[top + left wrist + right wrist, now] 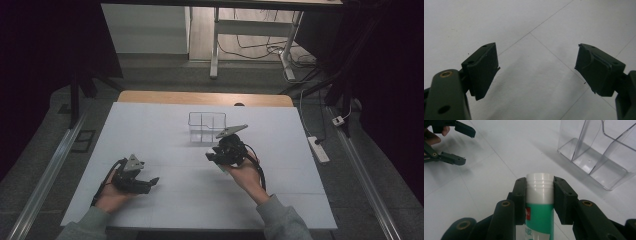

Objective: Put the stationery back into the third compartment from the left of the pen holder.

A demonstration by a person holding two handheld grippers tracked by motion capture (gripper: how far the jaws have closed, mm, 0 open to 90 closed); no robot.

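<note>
Two fingers of my right gripper (540, 200) pinch the white-capped green glue stick (539, 205) near the clear plastic divided organiser (599, 167), likely for insertion; left gripper (536, 70) fingers spread, idle above the white worktop (165, 125).

The green-and-white plastic glue stick (539, 205) runs off the bottom edge of the right gripper view, its label print cut short by the black jaws clamping its sides. Beside it, the clear plastic divided organiser (599, 152) is cropped by the top and right edges.
</note>
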